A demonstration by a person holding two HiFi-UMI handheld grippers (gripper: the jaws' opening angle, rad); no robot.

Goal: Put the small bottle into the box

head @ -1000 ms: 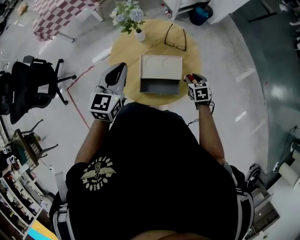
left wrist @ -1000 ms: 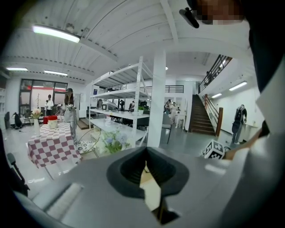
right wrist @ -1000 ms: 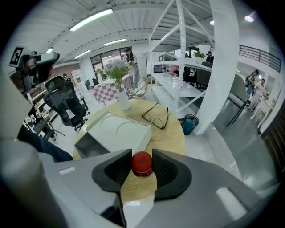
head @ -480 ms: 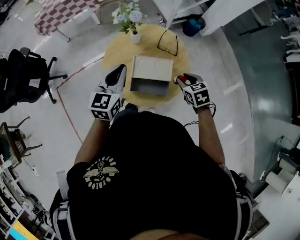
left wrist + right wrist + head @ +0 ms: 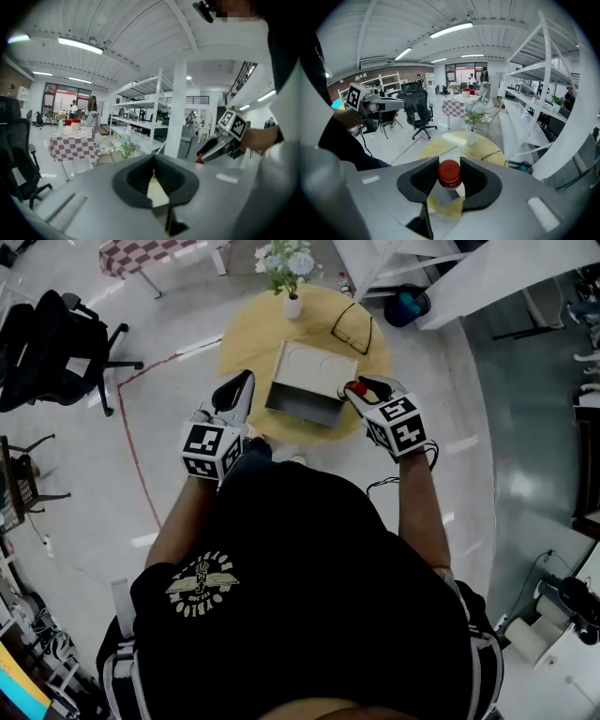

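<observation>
The small bottle has a red cap and sits upright between the pads of my right gripper, which is shut on it. From the head view this right gripper hovers over the near right corner of the beige box, with the red cap showing at its tip. The box stands on a round yellow table, its dark opening facing me. My left gripper hangs off the box's left side, shut and holding nothing. In the left gripper view its jaws meet with only a thin slit.
A white vase of flowers and a pair of glasses lie on the far half of the table. A black office chair stands at the left, white shelving at the right, and grey floor surrounds the table.
My right gripper has come up and inward with the bottle, from beside the box's right side to over its near right corner. The left gripper has shifted slightly beside the box.
</observation>
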